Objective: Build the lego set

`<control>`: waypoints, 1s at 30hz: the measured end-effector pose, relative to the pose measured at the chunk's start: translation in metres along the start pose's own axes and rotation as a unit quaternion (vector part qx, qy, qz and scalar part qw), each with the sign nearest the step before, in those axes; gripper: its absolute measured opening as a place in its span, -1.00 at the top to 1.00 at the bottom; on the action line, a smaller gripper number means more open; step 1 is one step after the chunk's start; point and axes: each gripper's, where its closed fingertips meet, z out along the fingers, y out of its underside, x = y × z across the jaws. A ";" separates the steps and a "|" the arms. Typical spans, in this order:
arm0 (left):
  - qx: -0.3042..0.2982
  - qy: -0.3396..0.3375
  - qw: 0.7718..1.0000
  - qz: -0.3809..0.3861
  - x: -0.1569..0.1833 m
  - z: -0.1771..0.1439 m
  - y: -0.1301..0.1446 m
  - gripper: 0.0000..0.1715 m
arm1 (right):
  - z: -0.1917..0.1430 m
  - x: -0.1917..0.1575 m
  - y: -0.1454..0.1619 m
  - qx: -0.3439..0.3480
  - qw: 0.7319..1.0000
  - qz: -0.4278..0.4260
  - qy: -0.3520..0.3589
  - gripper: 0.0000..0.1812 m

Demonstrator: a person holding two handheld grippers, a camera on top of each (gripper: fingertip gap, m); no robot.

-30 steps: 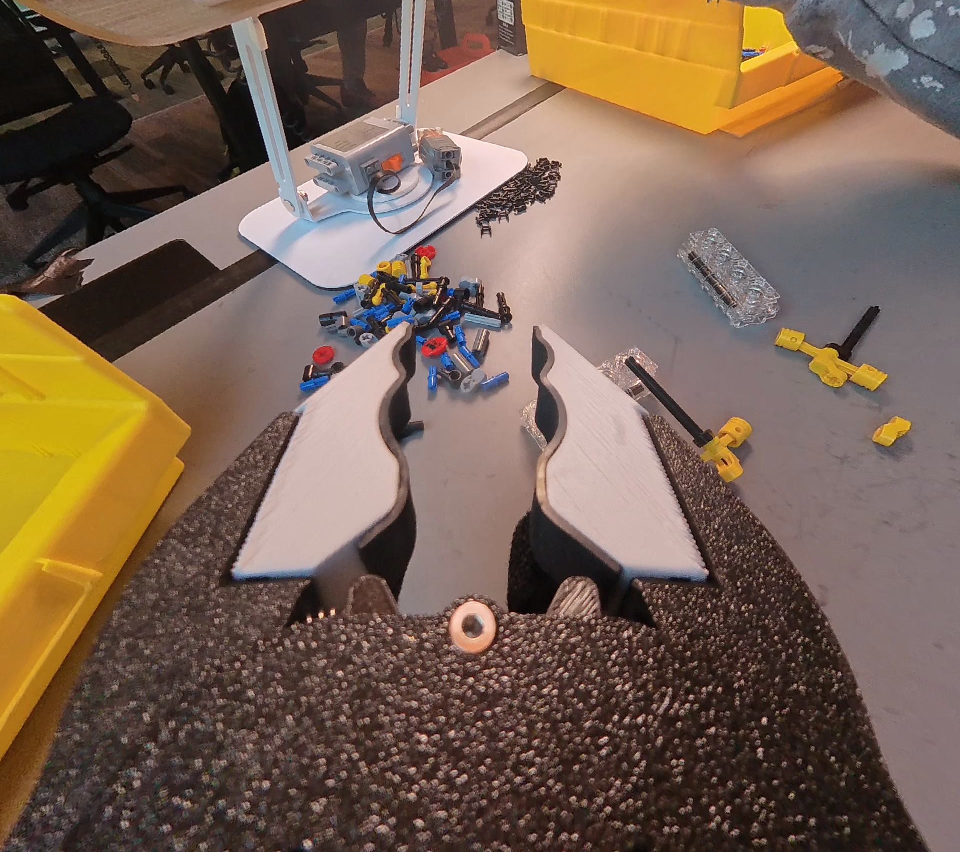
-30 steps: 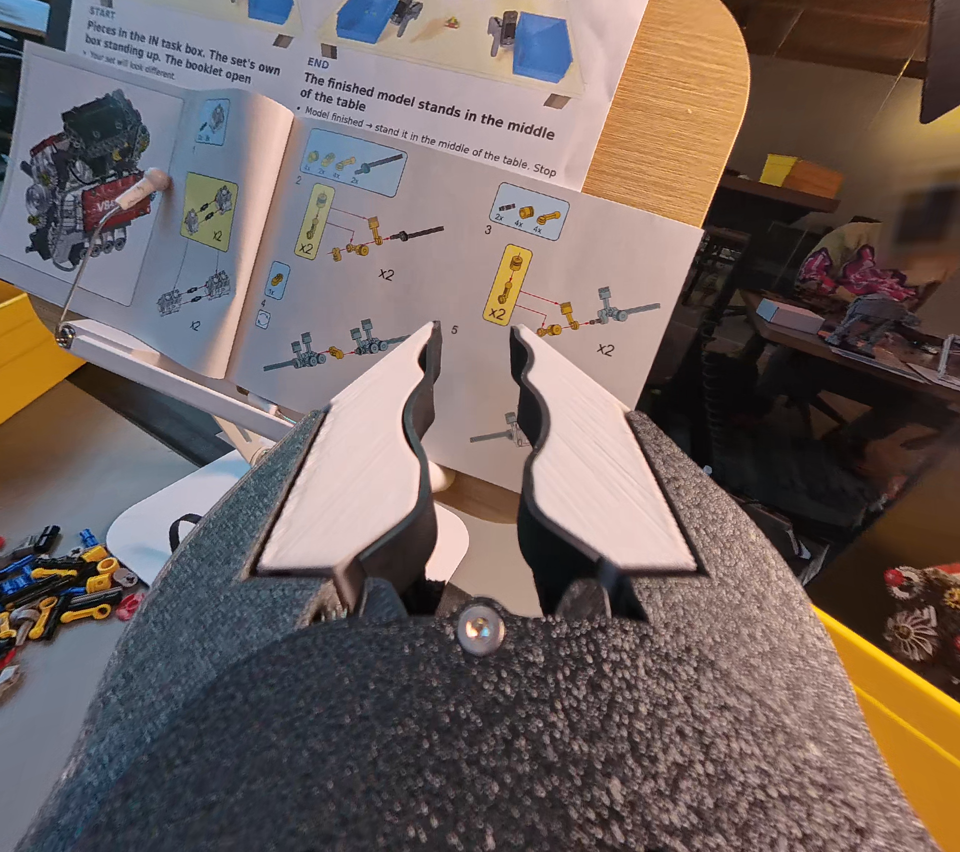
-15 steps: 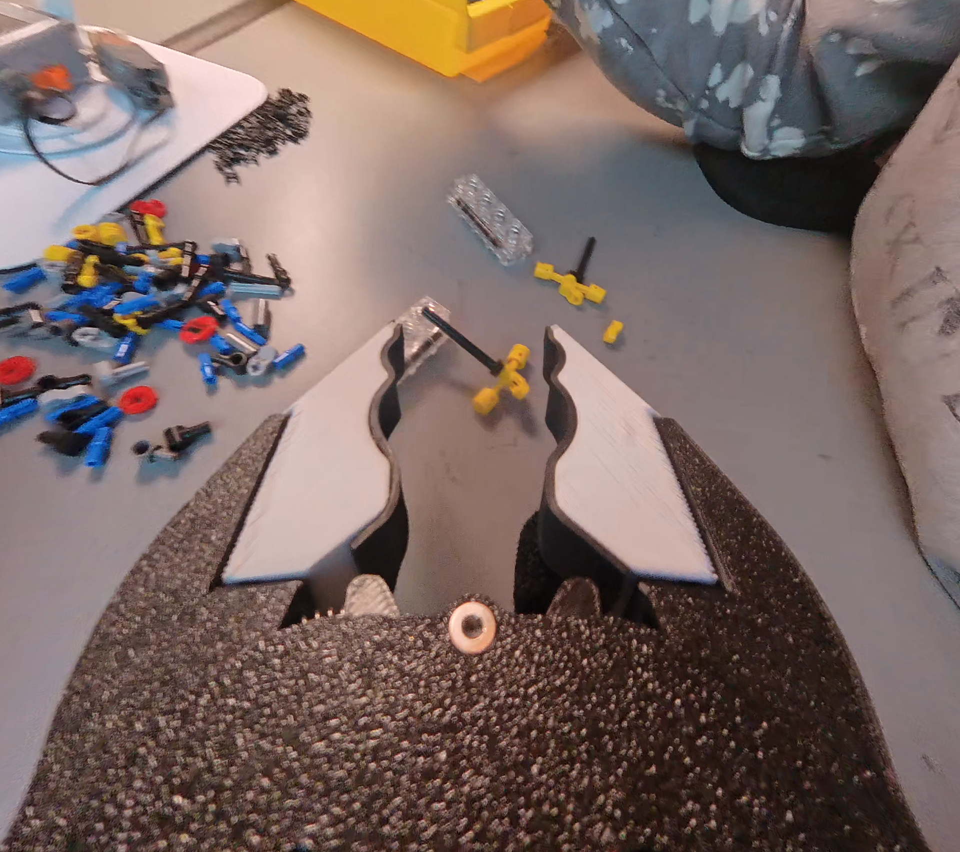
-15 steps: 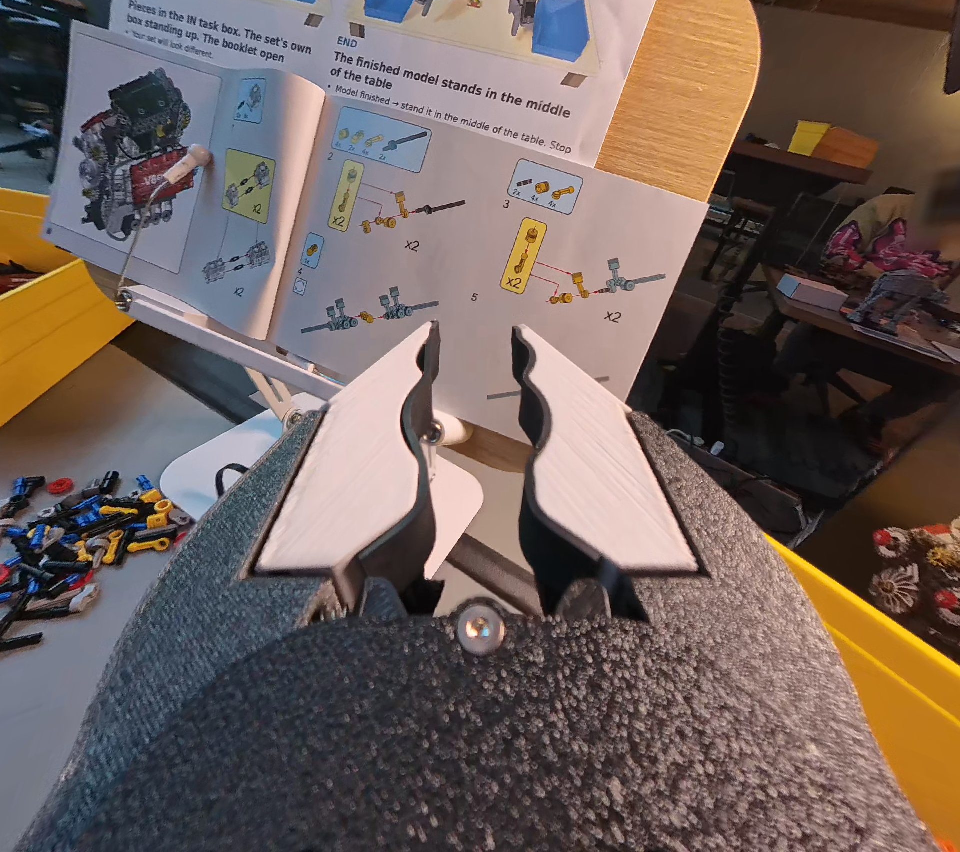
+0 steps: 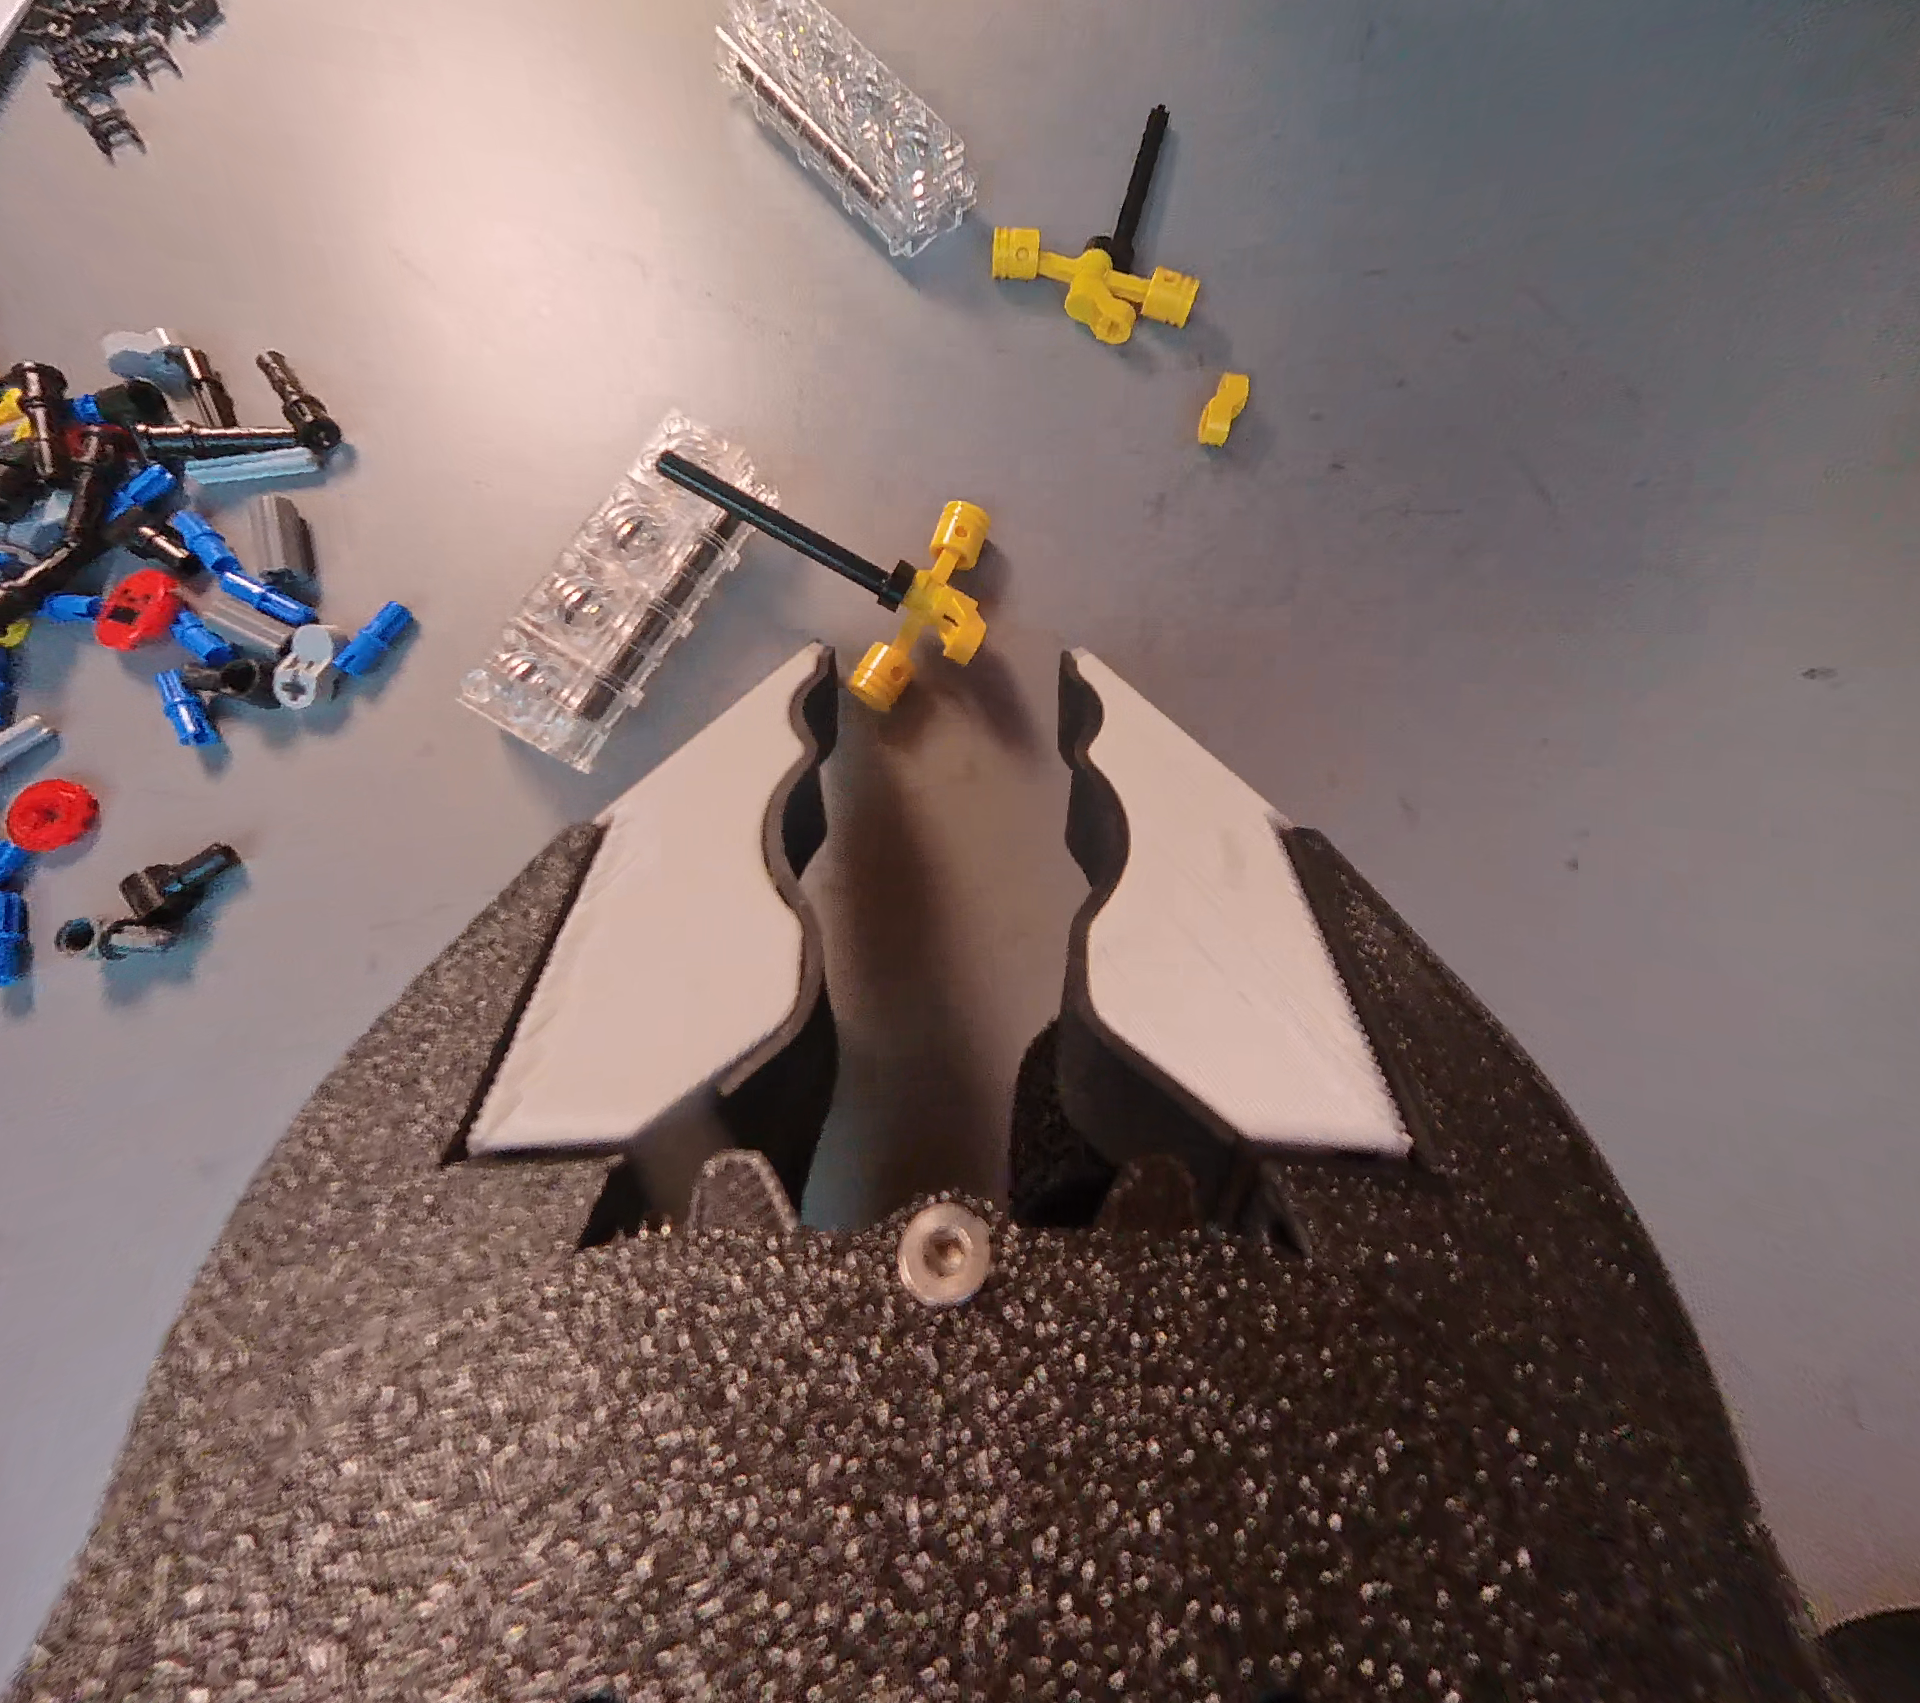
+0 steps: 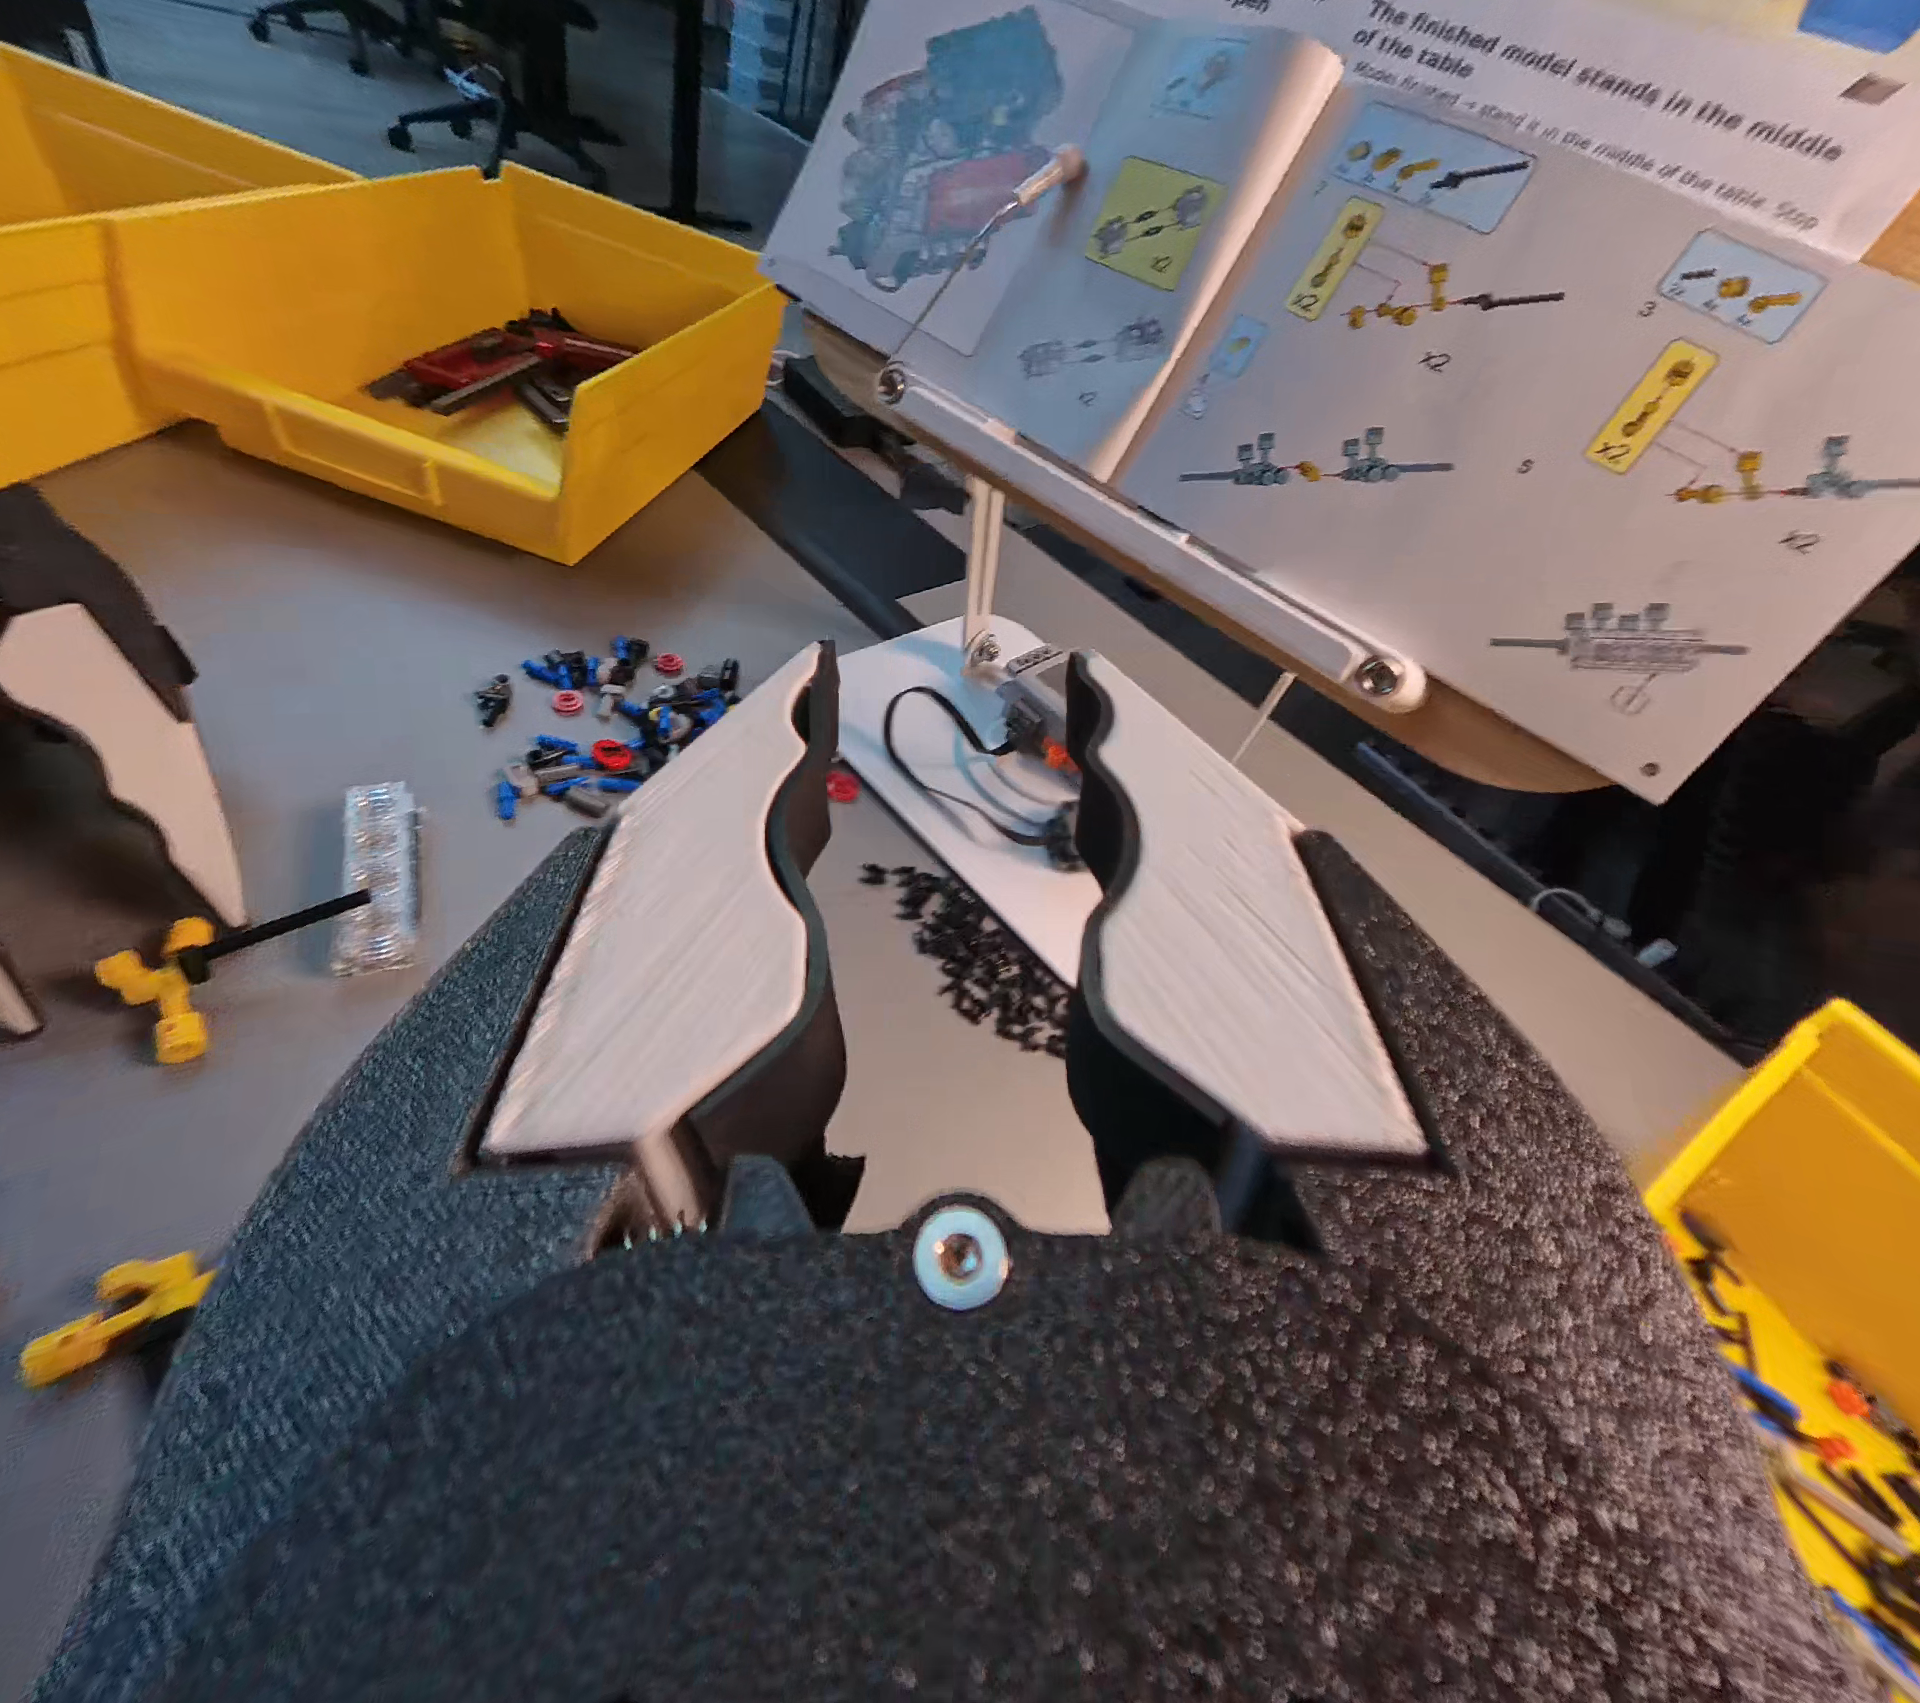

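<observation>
Left wrist view: both tongs gape empty, left tongs near yellow axle piece beside clear brick.

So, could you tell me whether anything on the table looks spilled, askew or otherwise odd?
Nothing looks damaged. Small parts lie loose in a scattered heap on the table, and one black axle with yellow pieces rests askew, its tip propped on a clear brick, just ahead of the open left tool.
</observation>
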 end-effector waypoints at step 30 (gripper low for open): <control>0.105 -0.050 0.992 -0.040 -0.034 -0.030 -0.018 0.74 | -0.072 -0.168 0.155 -0.268 0.876 -0.080 -0.392 0.88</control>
